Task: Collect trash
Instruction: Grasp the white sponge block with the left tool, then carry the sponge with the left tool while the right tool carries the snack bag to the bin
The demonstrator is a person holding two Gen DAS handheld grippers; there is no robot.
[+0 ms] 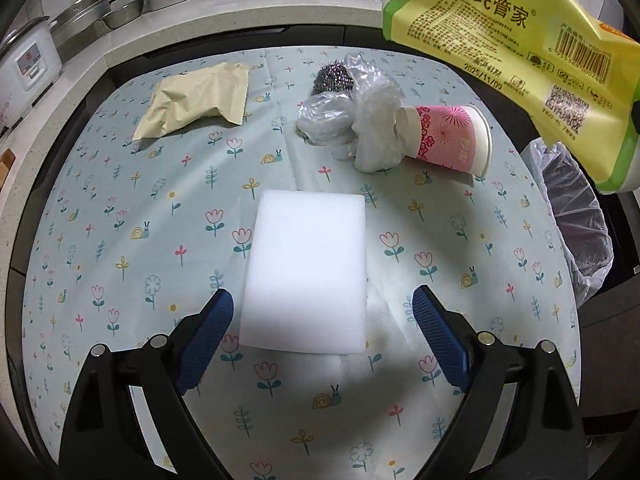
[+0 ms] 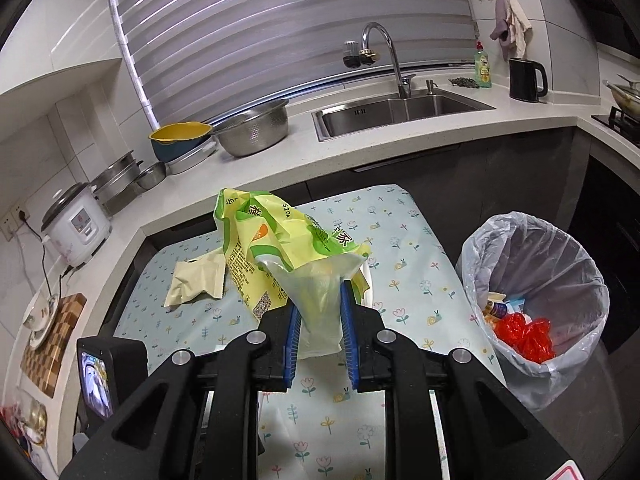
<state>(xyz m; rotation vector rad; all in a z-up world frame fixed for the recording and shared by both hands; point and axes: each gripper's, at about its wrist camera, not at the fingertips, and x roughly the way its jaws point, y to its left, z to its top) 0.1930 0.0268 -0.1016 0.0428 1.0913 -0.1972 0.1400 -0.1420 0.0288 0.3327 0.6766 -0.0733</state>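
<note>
My right gripper point(image 2: 320, 300) is shut on a crumpled yellow-green plastic wrapper point(image 2: 276, 248), held above the flowered tablecloth point(image 2: 404, 272); the same wrapper point(image 1: 520, 52) hangs at the top right of the left wrist view. My left gripper point(image 1: 323, 304) stands open just over a white foam sponge point(image 1: 308, 276), whose near end lies between the blue pads without touching them. Farther back lie a beige pouch point(image 1: 196, 100), a steel scourer point(image 1: 334, 78), crumpled clear plastic point(image 1: 360, 128) and a pink paper cup point(image 1: 448, 140) on its side.
A lined trash bin point(image 2: 536, 264) with red and other scraps inside stands right of the table; its rim point(image 1: 576, 216) shows at the table's right edge. Behind are a counter with a rice cooker point(image 2: 76, 228), steel bowls point(image 2: 256, 128), a sink point(image 2: 400, 112) and a kettle point(image 2: 526, 80).
</note>
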